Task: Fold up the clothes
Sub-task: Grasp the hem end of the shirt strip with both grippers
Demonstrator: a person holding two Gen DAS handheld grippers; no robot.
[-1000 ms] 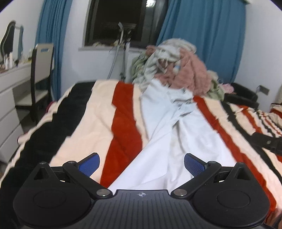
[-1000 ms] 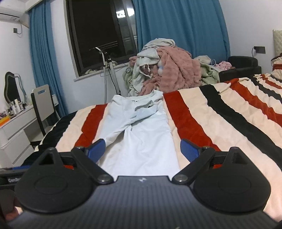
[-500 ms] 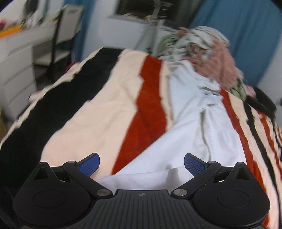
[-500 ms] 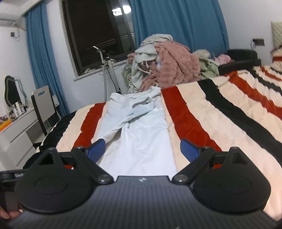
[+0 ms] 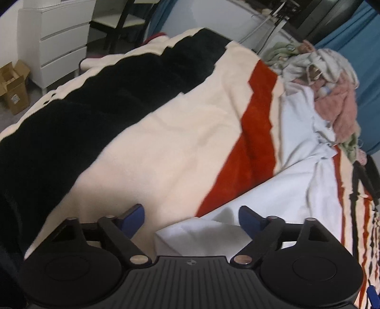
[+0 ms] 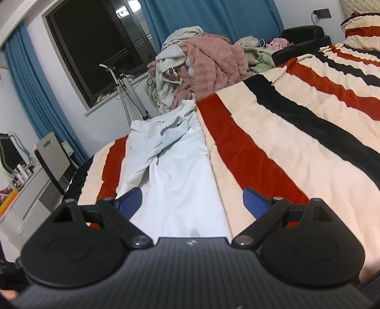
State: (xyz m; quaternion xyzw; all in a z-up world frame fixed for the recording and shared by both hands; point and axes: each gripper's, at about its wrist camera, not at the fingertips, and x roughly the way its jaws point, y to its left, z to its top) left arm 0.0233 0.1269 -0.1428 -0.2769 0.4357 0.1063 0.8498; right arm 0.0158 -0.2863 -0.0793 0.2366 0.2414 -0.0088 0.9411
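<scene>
A pale white garment (image 6: 175, 171) lies stretched lengthwise on the striped bed blanket (image 6: 285, 147), its far end reaching the clothes heap. In the left wrist view its near corner (image 5: 199, 230) sits between the blue fingertips of my left gripper (image 5: 191, 217), whose jaws are closing but stand apart from the cloth. My right gripper (image 6: 192, 202) hovers over the garment's near end, jaws wide, nothing pinched between its pads.
A heap of pink, grey and green clothes (image 6: 204, 64) is piled at the far end of the bed. A white drawer unit (image 5: 57, 38), a chair and a cardboard box (image 5: 13, 85) stand left of the bed. Blue curtains (image 6: 213, 21) flank a dark window.
The left gripper has tipped downward and rolled, moving left toward the garment's near corner, and its jaws have narrowed. The right gripper has rolled slightly and edged closer over the garment.
</scene>
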